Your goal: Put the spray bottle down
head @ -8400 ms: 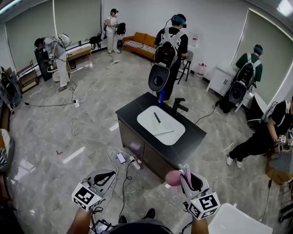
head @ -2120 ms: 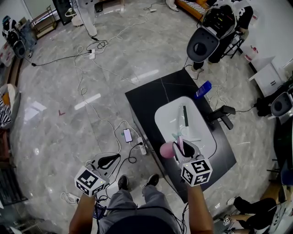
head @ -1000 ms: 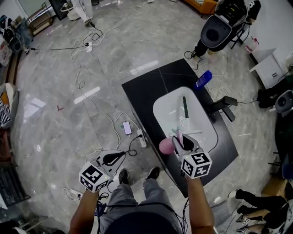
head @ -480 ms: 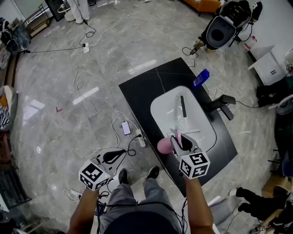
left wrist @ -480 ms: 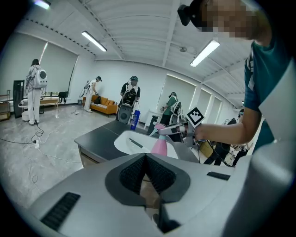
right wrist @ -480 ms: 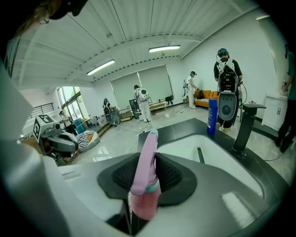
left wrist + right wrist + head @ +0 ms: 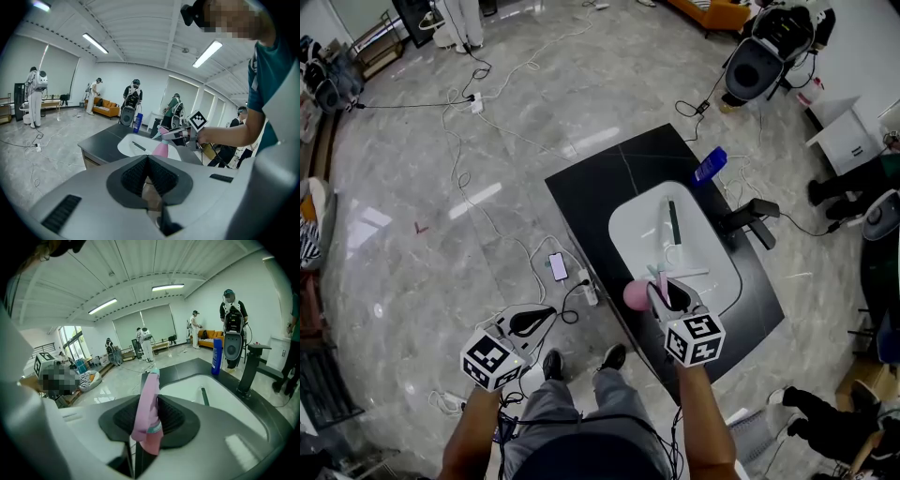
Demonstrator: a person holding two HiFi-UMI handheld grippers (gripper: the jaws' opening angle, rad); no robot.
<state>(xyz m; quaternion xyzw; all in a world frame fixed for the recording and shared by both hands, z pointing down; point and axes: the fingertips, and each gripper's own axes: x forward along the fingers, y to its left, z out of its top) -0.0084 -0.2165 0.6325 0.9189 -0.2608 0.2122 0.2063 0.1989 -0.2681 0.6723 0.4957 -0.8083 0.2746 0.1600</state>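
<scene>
Right hand-held gripper (image 7: 661, 292) over black counter (image 7: 598, 190)

I see a black counter (image 7: 609, 187) with a white sink (image 7: 717, 267), 1 blue bottle (image 7: 711, 165) on it, a phone (image 7: 557, 267) on the floor.

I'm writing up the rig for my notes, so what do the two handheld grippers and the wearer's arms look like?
The left gripper and right gripper both have smooth pale grey shells, with black ribbed pads set in a dark recess. Each carries a white cube printed with black square markers. The forearms are bare, and a teal short sleeve shows above the right one.
</scene>
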